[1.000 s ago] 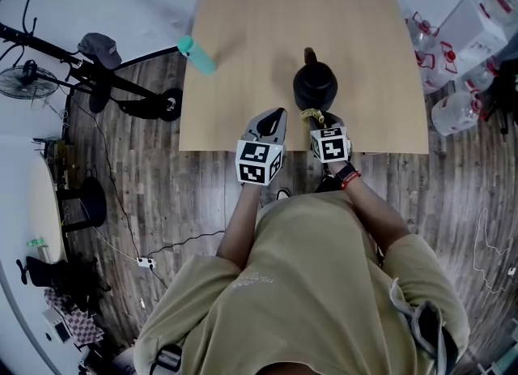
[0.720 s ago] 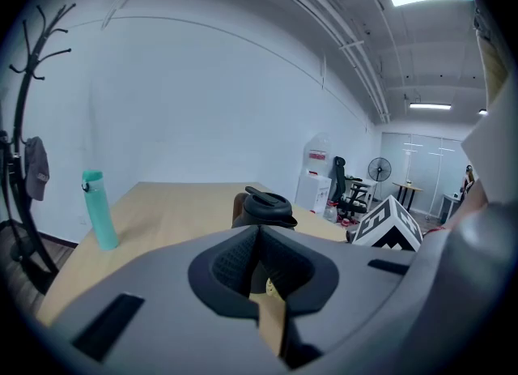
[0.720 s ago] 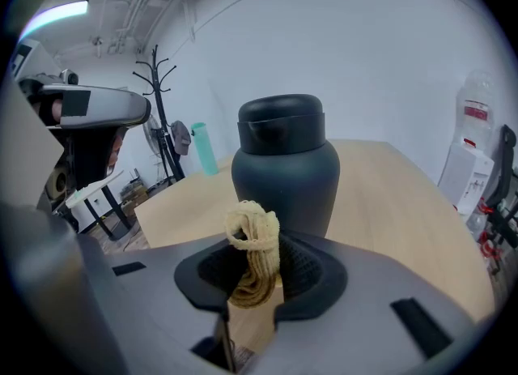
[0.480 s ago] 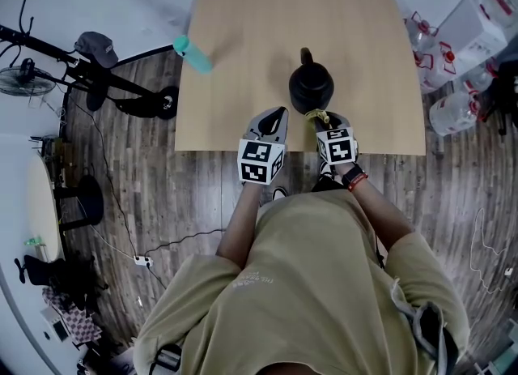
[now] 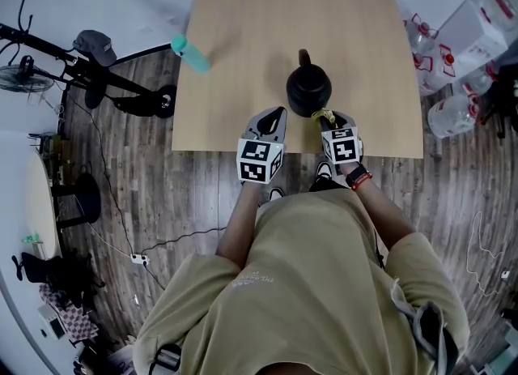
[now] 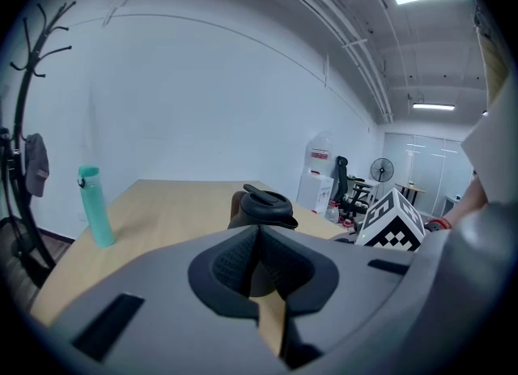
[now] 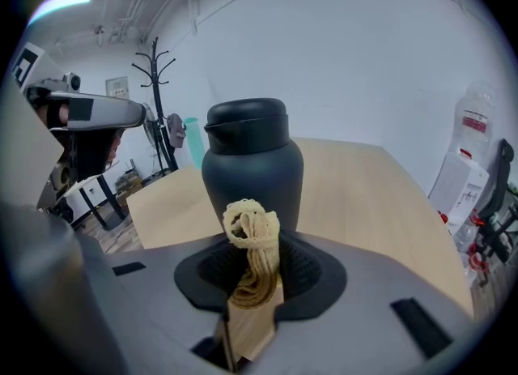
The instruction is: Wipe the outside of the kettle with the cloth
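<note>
Kettle (image 5: 309,90) upright, lid (image 7: 247,112) on; R gripper (image 5: 327,116) fingers pinch cloth (image 7: 252,240); L gripper (image 5: 278,112) fingers clenched, empty.

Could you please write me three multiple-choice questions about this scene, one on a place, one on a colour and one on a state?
1. Where does the teal bottle stand?
A. at the left edge of the table
B. in the table's middle
C. on the floor

2. What colour is the kettle?
A. white
B. black
C. red

3. How is the right tool?
A. open and empty
B. shut on the cloth
C. shut on the kettle's handle

Answers:
1 A, since the head view shows it by that edge, apart from the kettle.
2 B, since the head view and both gripper views show a black body.
3 B, since the right gripper view shows its jaws pinching the yellowish cloth.
</note>
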